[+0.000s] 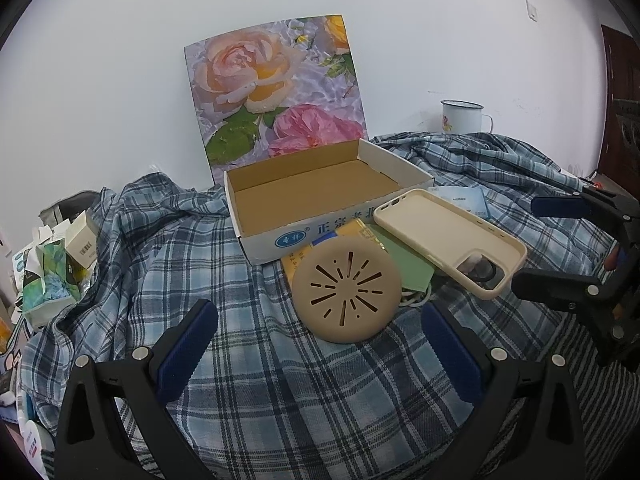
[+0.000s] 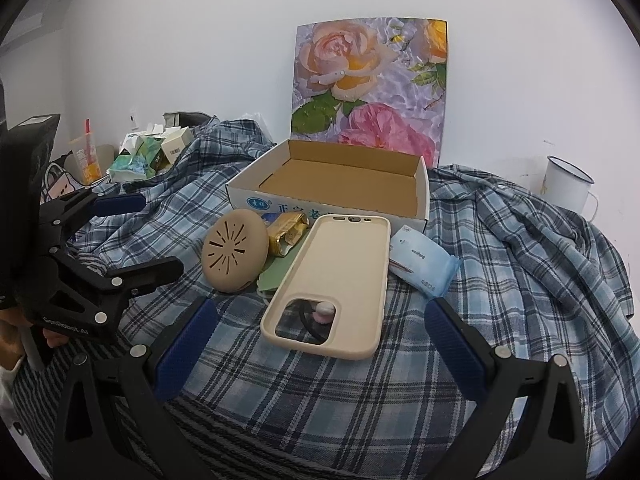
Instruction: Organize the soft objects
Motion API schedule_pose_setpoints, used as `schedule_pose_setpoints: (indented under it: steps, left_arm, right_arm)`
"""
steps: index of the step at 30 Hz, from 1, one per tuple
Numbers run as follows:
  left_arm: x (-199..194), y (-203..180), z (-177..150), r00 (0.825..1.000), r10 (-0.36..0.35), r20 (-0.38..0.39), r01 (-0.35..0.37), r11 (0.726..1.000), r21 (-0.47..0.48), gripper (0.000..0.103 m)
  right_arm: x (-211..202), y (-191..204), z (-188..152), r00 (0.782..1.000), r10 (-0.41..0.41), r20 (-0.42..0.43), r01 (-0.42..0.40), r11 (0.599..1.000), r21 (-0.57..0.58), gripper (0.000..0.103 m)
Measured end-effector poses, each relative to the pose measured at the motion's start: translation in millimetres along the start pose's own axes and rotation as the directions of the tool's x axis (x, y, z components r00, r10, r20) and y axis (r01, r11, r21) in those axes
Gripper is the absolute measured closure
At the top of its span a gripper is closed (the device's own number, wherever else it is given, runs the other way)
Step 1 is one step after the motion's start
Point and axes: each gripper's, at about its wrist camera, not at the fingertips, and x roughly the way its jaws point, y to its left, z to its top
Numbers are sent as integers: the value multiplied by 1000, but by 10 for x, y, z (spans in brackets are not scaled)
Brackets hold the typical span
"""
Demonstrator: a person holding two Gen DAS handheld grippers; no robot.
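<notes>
Soft objects lie in a loose pile on the plaid cloth (image 1: 280,380), just in front of the near wall of the open cardboard box (image 1: 320,196), whose bare floor suggests nothing has been put away yet. The round slotted silicone cover (image 1: 346,290) sits at the left of the pile, tilted up against a yellow packet (image 2: 286,232) and a green mask (image 1: 404,258); the beige phone case (image 2: 332,284) lies to its right, overlapping the mask.

Both grippers hang empty with fingers spread wide — the left gripper (image 1: 320,344) just short of the silicone cover, the right gripper (image 2: 320,336) just short of the phone case.

The risk, as I judge it, is the overlap. The case rests on the mask and on a hair tie (image 2: 316,320), so lifting it could drag or flick those off the pile. The silicone cover is thin and floppy; a pinch at its rim could fold it or let it slip. The two grippers are close together and could collide if both reach in.

The right wrist view shows the blue tissue pack (image 2: 424,264) in full and the hair tie through the case's camera hole — the left wrist view shows only a corner of the pack. The left view better shows the mask under the case.
</notes>
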Motion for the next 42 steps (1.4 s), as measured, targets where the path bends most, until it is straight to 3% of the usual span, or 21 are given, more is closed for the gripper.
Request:
schedule_pose_setpoints:
  steps: [28,32,37,42]
  left_arm:
    - [56,-28,-29,1000,-13,-25,12,1000,-10,0]
    - [101,-45,5,997,-31,-65,30,1000,-8,0]
    - [336,-88,108,983,-62,-173,60,998,-18,0]
    - [521,-58,209,973,-101,-209,90,994,-57,0]
  right_arm:
    - [-7,-4,-12,1000,1,-7,-1,1000,14,0]
    - [-7,-17,-15,1000,0,-3,0,1000,19,0]
    - [0,-36,-20,1000,1,-6,-1,1000,24,0]
    - [-5,-45,-24,1000,3,-7,-3,1000,29,0]
